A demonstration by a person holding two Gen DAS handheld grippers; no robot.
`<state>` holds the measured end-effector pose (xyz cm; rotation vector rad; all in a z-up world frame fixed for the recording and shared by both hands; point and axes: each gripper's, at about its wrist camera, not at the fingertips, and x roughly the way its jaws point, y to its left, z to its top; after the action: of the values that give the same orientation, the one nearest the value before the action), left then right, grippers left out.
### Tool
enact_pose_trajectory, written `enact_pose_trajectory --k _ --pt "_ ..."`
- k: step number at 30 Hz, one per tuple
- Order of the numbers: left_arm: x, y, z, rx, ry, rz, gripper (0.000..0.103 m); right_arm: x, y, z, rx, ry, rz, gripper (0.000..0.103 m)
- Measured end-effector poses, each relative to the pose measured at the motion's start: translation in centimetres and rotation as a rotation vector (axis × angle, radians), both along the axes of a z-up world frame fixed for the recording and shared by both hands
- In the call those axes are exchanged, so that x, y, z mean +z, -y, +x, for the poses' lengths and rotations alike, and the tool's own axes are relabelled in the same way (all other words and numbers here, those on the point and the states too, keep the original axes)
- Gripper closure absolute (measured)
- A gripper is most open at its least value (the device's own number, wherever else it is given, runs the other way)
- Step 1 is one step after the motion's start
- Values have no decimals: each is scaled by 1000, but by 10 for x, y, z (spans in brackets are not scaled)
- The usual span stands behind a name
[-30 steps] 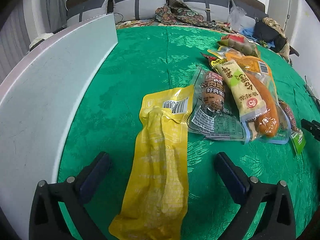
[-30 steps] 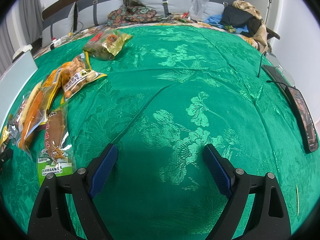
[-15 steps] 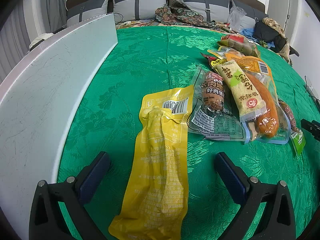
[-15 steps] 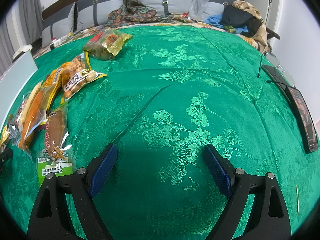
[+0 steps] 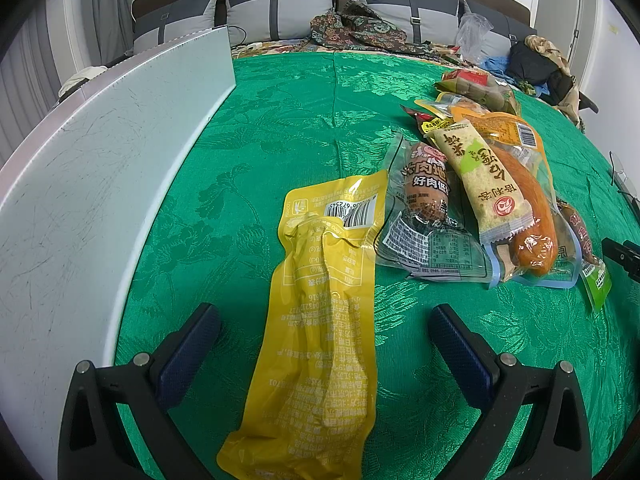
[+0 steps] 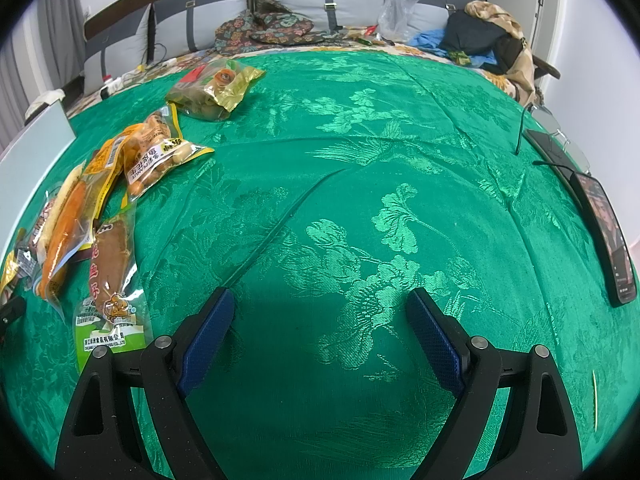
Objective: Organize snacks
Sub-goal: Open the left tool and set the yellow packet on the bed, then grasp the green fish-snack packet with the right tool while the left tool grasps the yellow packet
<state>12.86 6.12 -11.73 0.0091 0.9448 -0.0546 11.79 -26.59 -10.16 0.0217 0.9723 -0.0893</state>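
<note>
Left wrist view: the yellow packet [image 5: 320,328] lies flat on the green bed cover between the left tool [image 5: 324,336], fingers wide apart, long axis running forward. The snack pile [image 5: 480,188] sits ahead-right. Right wrist view shows the right tool [image 6: 318,320], also apart, over bare cloth, snacks far left.

Both wrist views low, forward; share snack pile [image 5: 480,184].

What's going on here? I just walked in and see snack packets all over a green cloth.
A person holds two grippers, sorting snacks. The left gripper, jaws open, straddles a yellow packet lying flat beside a white board. The right gripper is open over bare green cloth. Nothing is gripped.
</note>
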Motion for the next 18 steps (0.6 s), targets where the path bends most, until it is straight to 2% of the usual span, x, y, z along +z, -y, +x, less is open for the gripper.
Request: enact_pose_trajectory --k 14,16,18 --pt "1 -1 -1 -1 1 -1 0 0 0 0 1 1 1 12" --pt "1 -1 -1 -1 1 -1 0 2 1 3 18 -30 4 16" --pt "1 -1 -1 -1 1 -1 0 16 5 2 -4 -18 81 16"
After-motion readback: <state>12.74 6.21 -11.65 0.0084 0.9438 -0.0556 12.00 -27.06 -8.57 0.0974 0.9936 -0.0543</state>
